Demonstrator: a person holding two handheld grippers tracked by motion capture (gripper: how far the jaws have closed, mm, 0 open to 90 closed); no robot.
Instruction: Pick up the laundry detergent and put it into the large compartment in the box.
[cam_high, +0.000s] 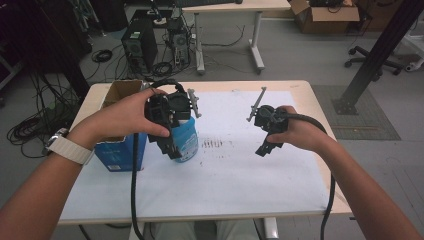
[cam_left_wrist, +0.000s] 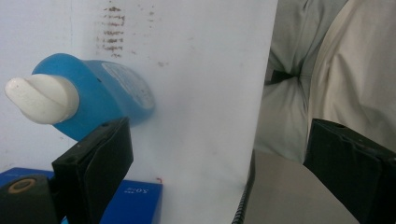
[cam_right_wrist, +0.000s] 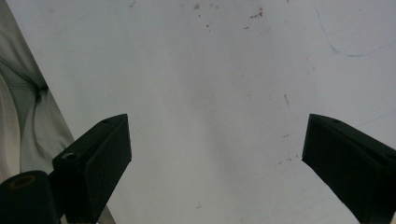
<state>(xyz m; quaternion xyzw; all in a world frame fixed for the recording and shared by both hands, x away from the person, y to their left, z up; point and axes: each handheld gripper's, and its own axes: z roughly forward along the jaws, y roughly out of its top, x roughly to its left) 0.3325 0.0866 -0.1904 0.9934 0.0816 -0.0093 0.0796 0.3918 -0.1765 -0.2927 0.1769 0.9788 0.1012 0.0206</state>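
Both tongs hover over the white-covered counter (cam_high: 240, 170) with jaws spread wide, gripping nothing. The left tongs (cam_high: 172, 150) hang right above the blue bottle (cam_high: 187, 140), which stands beside the blue box (cam_high: 120, 155). The right tongs (cam_high: 264, 148) are well apart from it.

bottle (cam_left_wrist: 100, 100): blue, pale printed label
bottle cap (cam_left_wrist: 42, 98): white
box (cam_high: 120, 150): blue outside, brown cardboard inside
sheet (cam_high: 225, 170): white, brown speckled smudges near its middle
table (cam_high: 310, 95): light wood edge
left gripper (cam_left_wrist: 219, 172): black jaws
right gripper (cam_right_wrist: 217, 172): black jaws
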